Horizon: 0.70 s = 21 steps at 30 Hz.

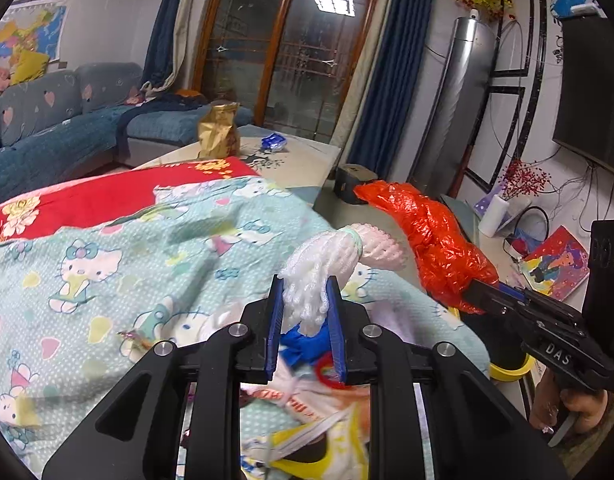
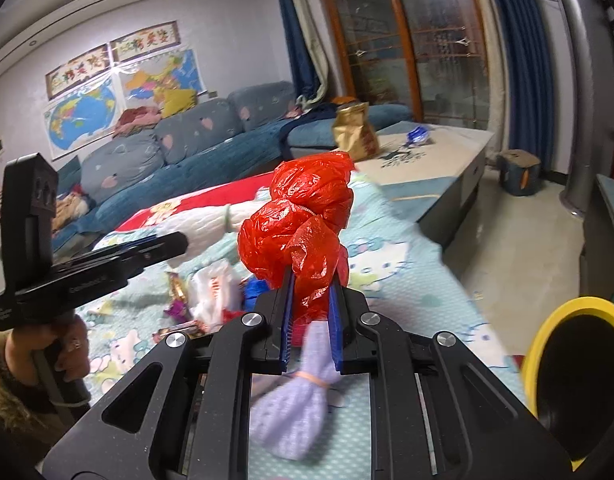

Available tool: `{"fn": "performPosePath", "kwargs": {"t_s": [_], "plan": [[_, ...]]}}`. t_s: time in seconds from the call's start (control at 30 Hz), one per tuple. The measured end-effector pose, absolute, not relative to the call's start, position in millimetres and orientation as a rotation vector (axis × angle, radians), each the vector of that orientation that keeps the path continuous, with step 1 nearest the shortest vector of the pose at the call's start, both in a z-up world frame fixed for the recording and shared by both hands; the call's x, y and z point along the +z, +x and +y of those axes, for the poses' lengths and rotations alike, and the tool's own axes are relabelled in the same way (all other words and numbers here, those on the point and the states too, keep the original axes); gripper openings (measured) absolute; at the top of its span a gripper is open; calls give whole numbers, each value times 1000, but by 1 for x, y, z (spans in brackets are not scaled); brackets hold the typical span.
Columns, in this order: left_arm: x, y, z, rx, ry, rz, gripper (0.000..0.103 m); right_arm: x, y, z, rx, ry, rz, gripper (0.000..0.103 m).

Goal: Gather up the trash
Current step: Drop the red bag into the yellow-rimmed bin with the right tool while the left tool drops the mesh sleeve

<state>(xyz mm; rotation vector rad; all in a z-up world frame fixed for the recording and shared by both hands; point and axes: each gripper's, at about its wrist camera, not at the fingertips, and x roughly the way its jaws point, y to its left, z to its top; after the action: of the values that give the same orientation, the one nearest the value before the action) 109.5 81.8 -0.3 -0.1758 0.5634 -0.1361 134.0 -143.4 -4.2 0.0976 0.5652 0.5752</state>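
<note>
**Inspector:** State the condition of the left claw point(image 1: 305, 316).

**Technician:** The left claw is narrowed onto a white foam-net sleeve point(image 1: 327, 268). Both blue pads press the sleeve's lower end. The sleeve carries a pale green band near its middle and extends upward and to the right, clear of the surface below.

**Inspector:** And the right claw point(image 2: 311, 308)?

**Technician:** The right claw is clamped on a crumpled red plastic bag point(image 2: 303, 224). The bag bunches upward out of the pads. In the left wrist view the same bag projects from the right claw toward the sleeve, close to it; contact cannot be determined.

**Inspector:** What lies beneath?

**Technician:** A light blue cartoon-cat patterned sheet point(image 1: 119, 264) covers the surface, with a red flowered cloth point(image 1: 87, 200) behind it. Loose wrappers point(image 2: 211, 296) rest on the sheet between the two claws. A lilac foam-net sleeve point(image 2: 295, 408) tied with an orange band lies on the sheet directly below the right claw; it is blurred.

**Inspector:** Location of the receptacle?

**Technician:** A black bin with a yellow rim point(image 2: 563, 320) stands at the right edge of the sheet, beside the right claw. Its mouth faces upward.
</note>
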Motion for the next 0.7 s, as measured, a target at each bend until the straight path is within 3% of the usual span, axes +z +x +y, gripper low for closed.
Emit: {"fn": "performPosePath", "kwargs": {"t_s": [0.7], "plan": [[14,122,0,-275,-87,556,20,-7,120,-241,332,140,544,10]]}}
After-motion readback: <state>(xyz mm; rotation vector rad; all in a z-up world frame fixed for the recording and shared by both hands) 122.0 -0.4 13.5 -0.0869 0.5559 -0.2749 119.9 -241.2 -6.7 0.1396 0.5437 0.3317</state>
